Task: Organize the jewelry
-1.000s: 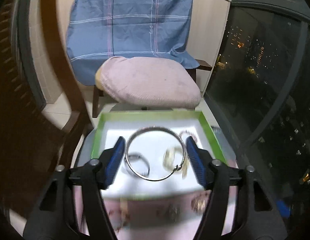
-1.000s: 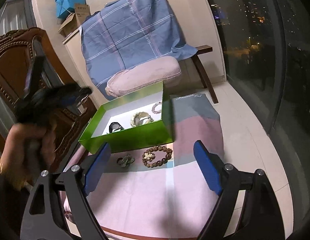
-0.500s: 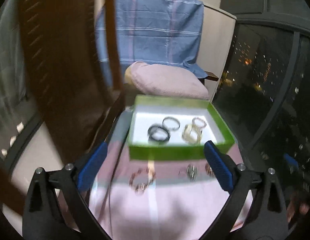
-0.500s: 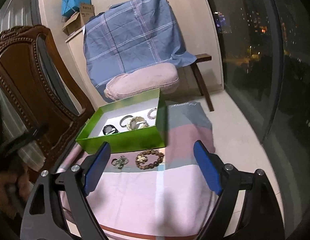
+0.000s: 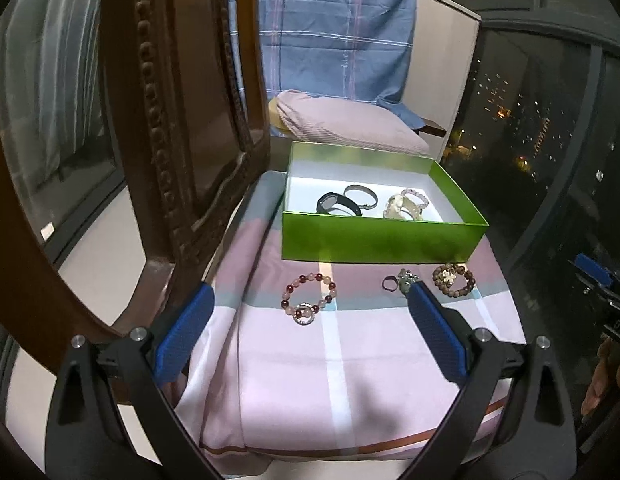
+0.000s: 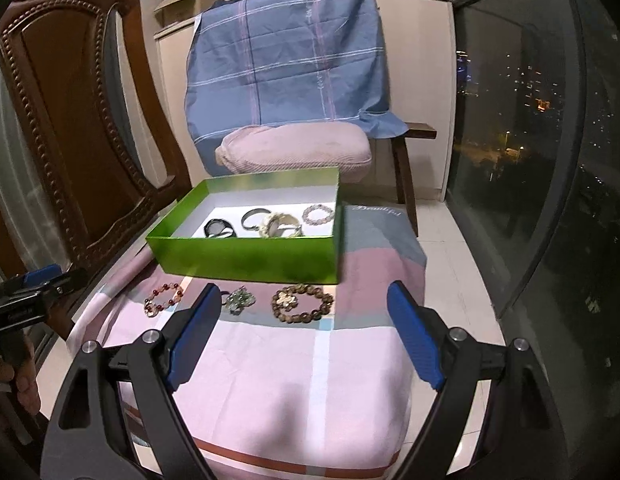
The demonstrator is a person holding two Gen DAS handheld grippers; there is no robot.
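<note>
A green box (image 5: pixel 381 240) (image 6: pixel 246 256) stands at the far end of a pink striped cloth. Inside lie a black bangle (image 5: pixel 337 204), a silver bangle (image 5: pixel 361 194), a cream bracelet (image 5: pixel 401 206) and a pale bead bracelet (image 6: pixel 317 214). On the cloth in front of the box lie a pink-and-red bead bracelet (image 5: pixel 308 294) (image 6: pixel 164 300), a green charm piece with a ring (image 5: pixel 401 280) (image 6: pixel 240 300) and a brown bead bracelet (image 5: pixel 453 280) (image 6: pixel 302 304). My left gripper (image 5: pixel 310 288) is open and empty, near the pink-and-red bracelet. My right gripper (image 6: pixel 304 288) is open and empty, near the brown one.
A carved wooden chair (image 5: pixel 170 120) (image 6: pixel 70 120) rises close on the left of the cloth. Behind the box is a pink cushion (image 6: pixel 294 152) under a blue plaid cloth (image 6: pixel 286 60). Dark window glass (image 6: pixel 529 160) runs along the right. The cloth (image 5: pixel 329 380) drops off at its near edge.
My left gripper held a large silver bangle over the box, let it go, opened wider and drew back and left to the near side. The right view rolled level.
</note>
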